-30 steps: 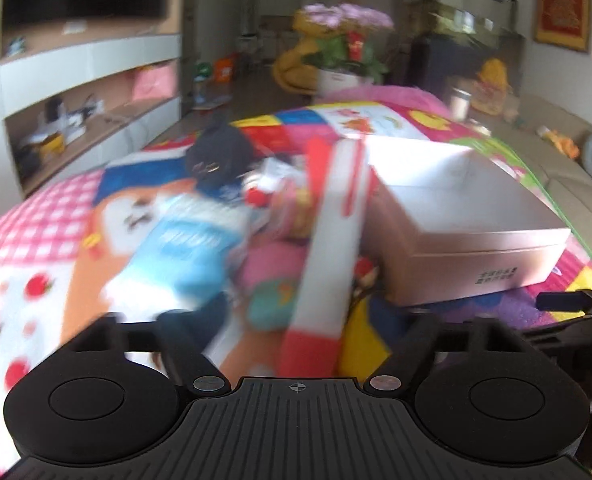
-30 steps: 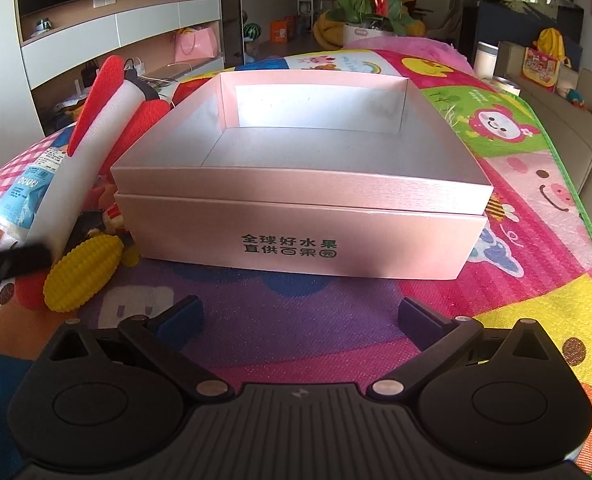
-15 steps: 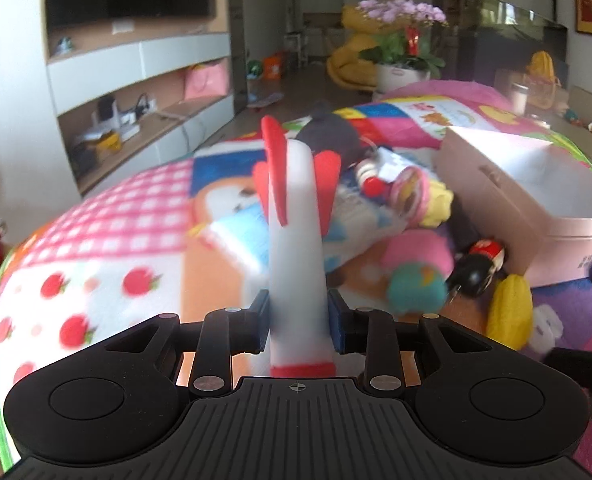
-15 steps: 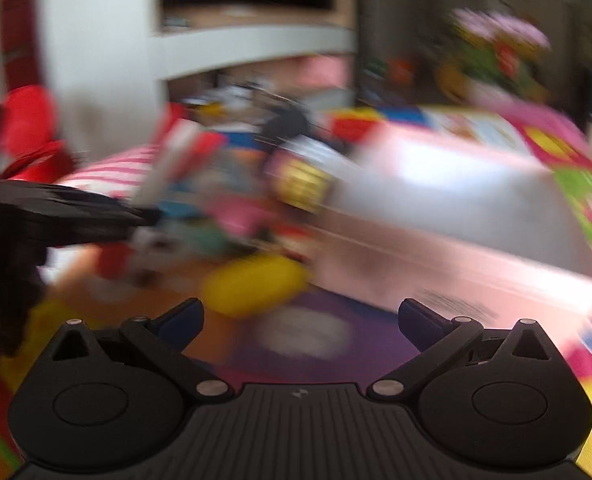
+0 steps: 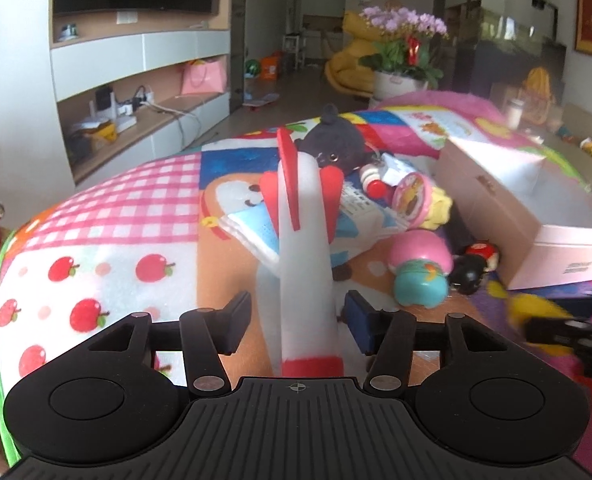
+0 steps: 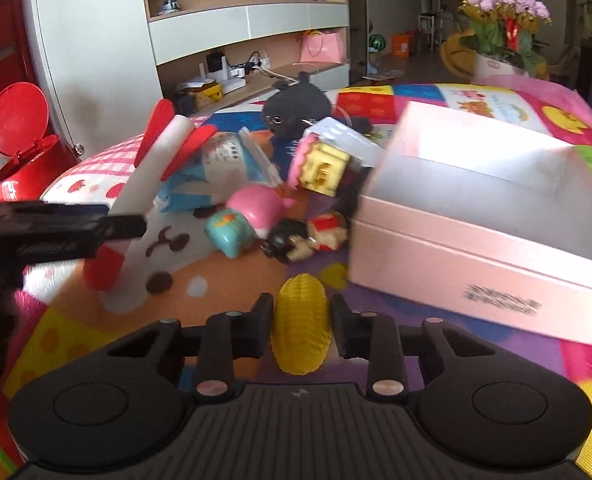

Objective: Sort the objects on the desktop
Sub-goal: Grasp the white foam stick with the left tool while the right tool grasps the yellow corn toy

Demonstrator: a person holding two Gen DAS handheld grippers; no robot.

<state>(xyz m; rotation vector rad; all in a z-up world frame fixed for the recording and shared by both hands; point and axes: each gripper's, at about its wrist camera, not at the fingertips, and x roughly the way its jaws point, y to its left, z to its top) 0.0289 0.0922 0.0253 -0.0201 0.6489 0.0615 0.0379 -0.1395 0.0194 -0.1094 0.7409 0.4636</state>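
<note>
Sitting open-topped at the right of the colourful mat (image 6: 436,364), the pink box (image 6: 476,240) adjoins jumbled toys, while the left gripper (image 5: 298,316), its jaws just widening, stands released around the white foam rocket (image 5: 302,248) and the right gripper (image 6: 300,320) has just clenched onto the yellow corn toy (image 6: 300,320).

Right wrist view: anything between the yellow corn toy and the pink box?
Nothing: bare play mat separates the yellow corn toy, between the right gripper's fingers, from the pink box.
</note>
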